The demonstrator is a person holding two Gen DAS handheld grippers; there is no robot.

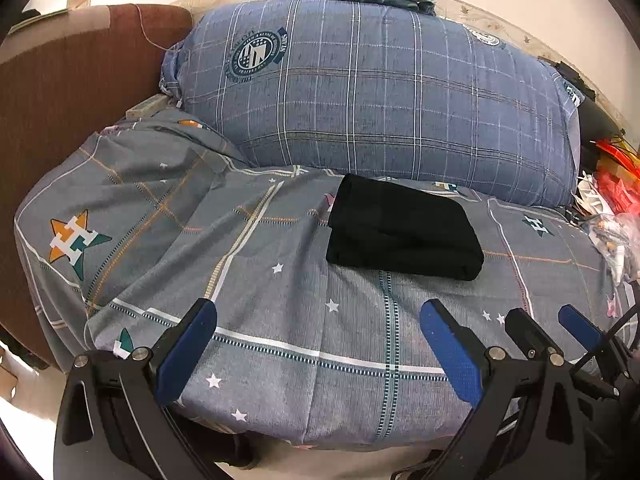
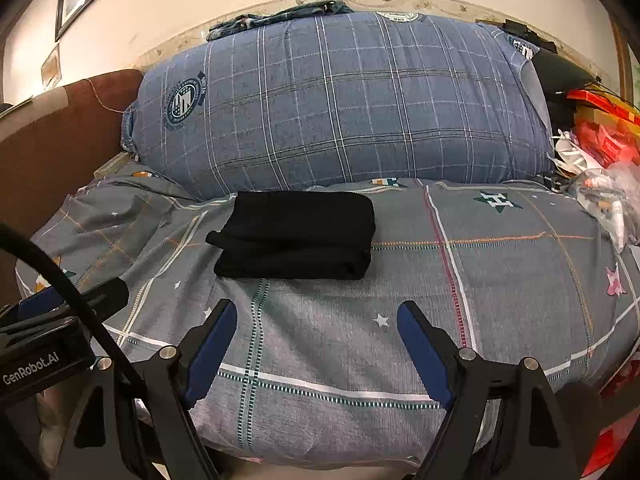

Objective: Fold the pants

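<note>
Soft, light, probably slippery-free black pants (image 1: 404,229) folded compact on the grey bedsheet (image 1: 280,320); best pinched at thick folded edge; left gripper (image 1: 318,344) and right gripper (image 2: 318,344) both released, empty.

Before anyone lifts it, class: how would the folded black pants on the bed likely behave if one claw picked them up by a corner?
The folded black pants look soft and layered, so they would probably droop and unfold. Lying flat on the grey bedsheet, they won't roll or tip. If pushed, the top layers would likely bunch up or slide apart.
</note>
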